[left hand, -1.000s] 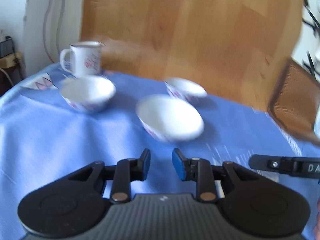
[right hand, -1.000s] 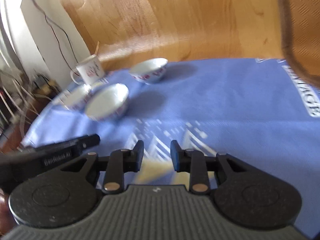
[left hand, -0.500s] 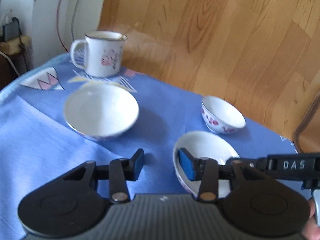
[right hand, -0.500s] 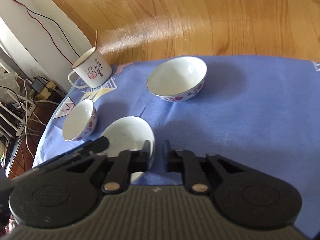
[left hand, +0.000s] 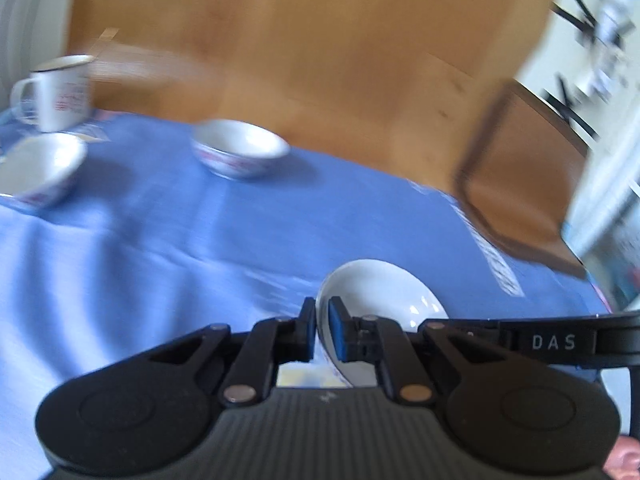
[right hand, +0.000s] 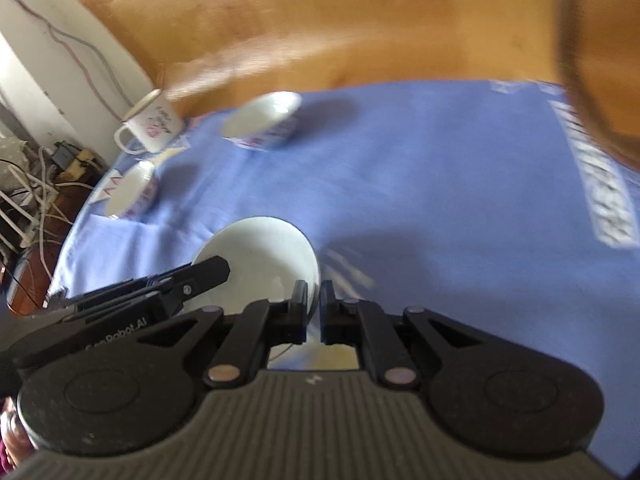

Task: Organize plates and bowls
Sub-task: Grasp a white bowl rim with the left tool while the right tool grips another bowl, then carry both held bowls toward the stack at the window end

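Note:
A white bowl is pinched from both sides. My left gripper is shut on its left rim. My right gripper is shut on the right rim of the same bowl. Two more white bowls with red patterns stand farther back on the blue cloth: one at mid-left, one at the far left. They also show in the right wrist view, one at the back and one at the left. The frames are motion-blurred.
A white enamel mug stands at the table's back left corner, also in the right wrist view. A brown chair stands at the table's right edge. Cables and a rack lie off the left edge. Wooden floor lies beyond.
Both grippers closed on the near bowl's rims. The views swung, and the other bowls and mug now sit farther back and to the left.

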Tool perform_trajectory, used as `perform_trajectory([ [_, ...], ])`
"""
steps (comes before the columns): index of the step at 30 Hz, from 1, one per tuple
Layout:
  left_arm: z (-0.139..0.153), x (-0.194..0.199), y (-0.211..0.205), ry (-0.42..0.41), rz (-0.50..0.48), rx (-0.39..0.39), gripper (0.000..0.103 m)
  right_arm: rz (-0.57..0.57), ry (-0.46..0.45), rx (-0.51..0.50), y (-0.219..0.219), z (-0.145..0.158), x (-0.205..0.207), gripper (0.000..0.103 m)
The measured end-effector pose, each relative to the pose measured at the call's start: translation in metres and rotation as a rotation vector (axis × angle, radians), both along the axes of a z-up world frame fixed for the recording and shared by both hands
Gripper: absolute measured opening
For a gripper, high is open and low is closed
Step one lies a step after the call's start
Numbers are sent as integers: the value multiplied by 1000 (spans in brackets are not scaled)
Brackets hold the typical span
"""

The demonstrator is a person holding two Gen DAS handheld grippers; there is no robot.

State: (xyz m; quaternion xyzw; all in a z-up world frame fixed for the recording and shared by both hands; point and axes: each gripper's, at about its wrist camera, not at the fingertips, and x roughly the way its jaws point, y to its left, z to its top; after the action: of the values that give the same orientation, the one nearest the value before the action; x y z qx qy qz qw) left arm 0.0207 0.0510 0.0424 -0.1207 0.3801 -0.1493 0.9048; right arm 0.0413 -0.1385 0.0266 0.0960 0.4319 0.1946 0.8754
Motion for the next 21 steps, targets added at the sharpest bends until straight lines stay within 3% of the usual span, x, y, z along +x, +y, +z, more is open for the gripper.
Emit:
perform_trajectory([
  [11, 14, -22, -122, -20, -215, 44, 8, -205, -26, -51, -106, 6, -54, 9],
  [21, 3, -17, -178, 9, -286, 91, 9, -306, -22, -53, -166, -2, -72, 9],
])
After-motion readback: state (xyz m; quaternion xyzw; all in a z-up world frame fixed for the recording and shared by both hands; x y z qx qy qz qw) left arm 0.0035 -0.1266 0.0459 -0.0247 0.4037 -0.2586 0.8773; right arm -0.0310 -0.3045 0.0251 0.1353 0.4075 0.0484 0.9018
